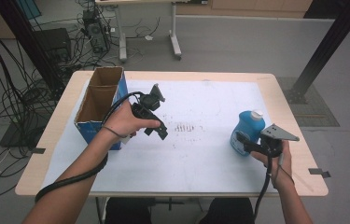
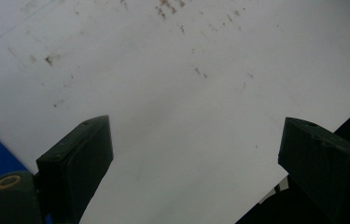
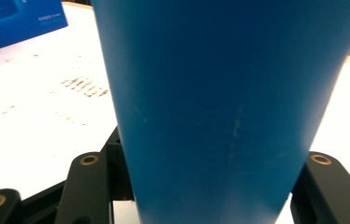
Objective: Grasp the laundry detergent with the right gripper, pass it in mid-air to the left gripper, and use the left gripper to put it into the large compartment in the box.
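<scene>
Standing upright: blue bottle (image 1: 246, 131), white cap (image 1: 256, 114).

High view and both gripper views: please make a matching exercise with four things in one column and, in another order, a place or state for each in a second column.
1. blue bottle
2. cardboard box
3. left gripper
4. right gripper

a. jaws open over the bare white mat
b. stands at the table's left, top open
c. jaws closed on the bottle
d. upright at the table's right, white cap on top

Pairs: 1-d, 2-b, 3-a, 4-c
</scene>
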`<state>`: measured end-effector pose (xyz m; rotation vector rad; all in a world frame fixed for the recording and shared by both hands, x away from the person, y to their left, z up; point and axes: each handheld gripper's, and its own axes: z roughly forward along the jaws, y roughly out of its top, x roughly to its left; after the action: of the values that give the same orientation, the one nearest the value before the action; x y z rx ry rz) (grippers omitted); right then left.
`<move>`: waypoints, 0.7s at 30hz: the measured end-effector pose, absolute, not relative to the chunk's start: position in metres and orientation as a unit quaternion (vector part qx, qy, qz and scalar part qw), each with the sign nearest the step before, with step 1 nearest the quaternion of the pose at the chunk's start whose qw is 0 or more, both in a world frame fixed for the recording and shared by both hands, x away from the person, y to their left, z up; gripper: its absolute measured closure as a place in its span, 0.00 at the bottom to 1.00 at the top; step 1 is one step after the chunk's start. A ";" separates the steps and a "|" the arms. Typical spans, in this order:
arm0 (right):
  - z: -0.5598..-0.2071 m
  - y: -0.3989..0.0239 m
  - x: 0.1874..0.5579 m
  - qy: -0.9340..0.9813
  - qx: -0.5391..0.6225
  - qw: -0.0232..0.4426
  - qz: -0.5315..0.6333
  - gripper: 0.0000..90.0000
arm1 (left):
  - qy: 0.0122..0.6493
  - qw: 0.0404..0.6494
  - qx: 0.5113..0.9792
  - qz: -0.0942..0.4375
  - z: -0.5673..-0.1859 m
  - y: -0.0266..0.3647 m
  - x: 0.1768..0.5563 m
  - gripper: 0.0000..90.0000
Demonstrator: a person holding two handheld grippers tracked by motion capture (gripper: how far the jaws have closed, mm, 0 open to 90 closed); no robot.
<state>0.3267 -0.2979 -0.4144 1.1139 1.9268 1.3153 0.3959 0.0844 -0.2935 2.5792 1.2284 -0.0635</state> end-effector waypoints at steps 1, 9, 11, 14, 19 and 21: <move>-0.413 -0.298 0.327 0.718 0.414 0.270 0.490 0.49 | 0.424 0.142 0.894 -0.019 -0.292 0.084 0.396 0.12; -0.399 -0.296 0.333 0.722 0.401 0.240 0.511 0.49 | 0.397 0.146 0.906 -0.010 -0.270 0.083 0.400 0.11; -0.394 -0.294 0.334 0.724 0.395 0.230 0.518 0.49 | 0.383 0.148 0.912 -0.007 -0.265 0.082 0.401 0.11; -0.387 -0.290 0.336 0.730 0.380 0.217 0.525 0.49 | 0.356 0.152 0.922 -0.012 -0.260 0.080 0.399 0.10; -0.379 -0.282 0.338 0.744 0.357 0.195 0.530 0.49 | 0.322 0.149 0.935 -0.014 -0.251 0.078 0.396 0.11; -0.376 -0.279 0.339 0.747 0.349 0.184 0.535 0.49 | 0.310 0.151 0.939 -0.013 -0.248 0.078 0.395 0.11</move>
<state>0.3389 -0.2794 -0.3765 0.9853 2.1061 1.5089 0.3951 0.0780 -0.2480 2.6955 0.8892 -0.0371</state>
